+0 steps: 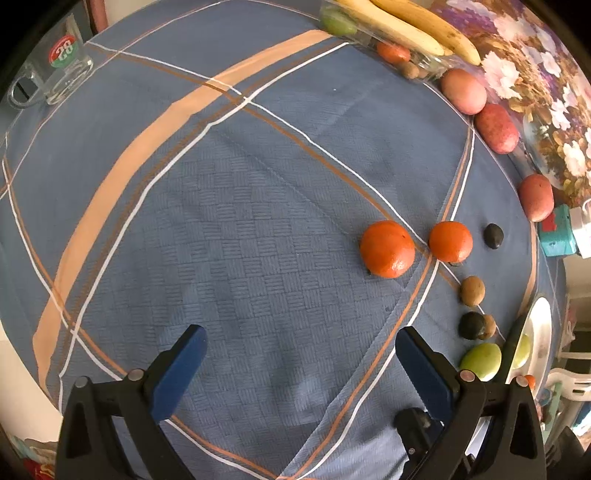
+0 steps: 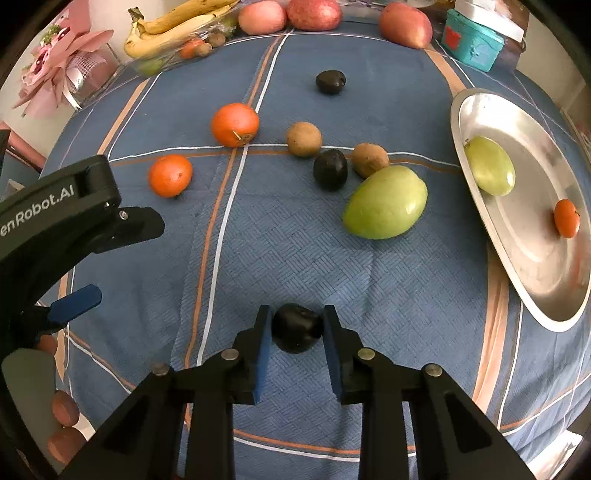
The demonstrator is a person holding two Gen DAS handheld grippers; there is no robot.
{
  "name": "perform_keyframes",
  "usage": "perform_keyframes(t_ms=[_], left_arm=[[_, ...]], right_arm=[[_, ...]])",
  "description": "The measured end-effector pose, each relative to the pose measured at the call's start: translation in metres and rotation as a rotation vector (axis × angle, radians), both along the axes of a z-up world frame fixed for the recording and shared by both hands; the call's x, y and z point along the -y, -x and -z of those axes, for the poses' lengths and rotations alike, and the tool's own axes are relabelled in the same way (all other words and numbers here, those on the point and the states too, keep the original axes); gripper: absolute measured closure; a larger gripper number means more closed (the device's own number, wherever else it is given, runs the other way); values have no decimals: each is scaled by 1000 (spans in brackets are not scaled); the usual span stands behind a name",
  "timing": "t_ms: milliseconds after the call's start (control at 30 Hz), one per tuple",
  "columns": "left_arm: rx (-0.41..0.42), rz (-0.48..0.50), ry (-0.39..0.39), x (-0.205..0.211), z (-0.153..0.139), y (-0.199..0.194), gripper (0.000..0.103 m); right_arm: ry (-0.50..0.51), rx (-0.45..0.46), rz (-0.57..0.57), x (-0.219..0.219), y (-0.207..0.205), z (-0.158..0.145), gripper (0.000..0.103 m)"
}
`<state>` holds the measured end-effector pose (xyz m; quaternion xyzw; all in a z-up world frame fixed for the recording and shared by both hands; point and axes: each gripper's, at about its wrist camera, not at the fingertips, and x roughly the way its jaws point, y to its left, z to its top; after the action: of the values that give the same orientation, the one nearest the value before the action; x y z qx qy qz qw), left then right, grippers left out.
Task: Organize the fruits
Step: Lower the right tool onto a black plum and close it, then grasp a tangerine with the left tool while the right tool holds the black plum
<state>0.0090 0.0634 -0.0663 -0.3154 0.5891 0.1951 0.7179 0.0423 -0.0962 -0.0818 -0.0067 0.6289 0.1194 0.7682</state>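
Note:
My right gripper [image 2: 296,325] is shut on a dark plum [image 2: 295,332], held just above the blue checked cloth. A silver plate [image 2: 535,288] at the right holds a green mango [image 2: 489,165] and a small orange [image 2: 566,218]. On the cloth lie a large green mango [image 2: 386,202], two oranges [image 2: 235,124] [image 2: 170,175], two brown kiwis [image 2: 304,139] [image 2: 369,159] and two more dark plums [image 2: 330,169] [image 2: 330,81]. My left gripper [image 1: 301,345] is open and empty over bare cloth, with the two oranges [image 1: 387,248] [image 1: 450,242] ahead to its right.
Bananas [image 2: 173,29] in a clear container and three red mangoes [image 2: 314,14] line the far edge. A teal box [image 2: 472,44] stands at the far right. A glass mug [image 1: 55,70] stands at the far left in the left wrist view. Pink flowers [image 2: 55,62] lie beyond the table.

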Motion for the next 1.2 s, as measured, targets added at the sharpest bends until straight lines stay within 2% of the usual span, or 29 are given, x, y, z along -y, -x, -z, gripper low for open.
perform_keyframes(t_ms=[300,467,667,833,1000,1067,1200], left_arm=[[31,-3,32,-12,1,-8,1],[64,52,-10,-9,-4,-20,2],[105,110,-32,-2,-6,-39,16],[135,176,-122,17,-10,-52,28],[137,190,-135,27,-6,-61,57],[137,196,-133,28,-6,-63,66],[148,191,-144,29,-13,-64,67]], right_arm=[[23,78,111,43,-15,-22,75],[32,149,159,63,-21,-39,75],[-14,168,215,83,-27,-48,75],[-27,163,226,89,-27,-53,75],[-44,163,235,85,-30,-50,75],[-49,165,239,85,-30,-51,75],[-58,169,247,86,-30,-54,75]])
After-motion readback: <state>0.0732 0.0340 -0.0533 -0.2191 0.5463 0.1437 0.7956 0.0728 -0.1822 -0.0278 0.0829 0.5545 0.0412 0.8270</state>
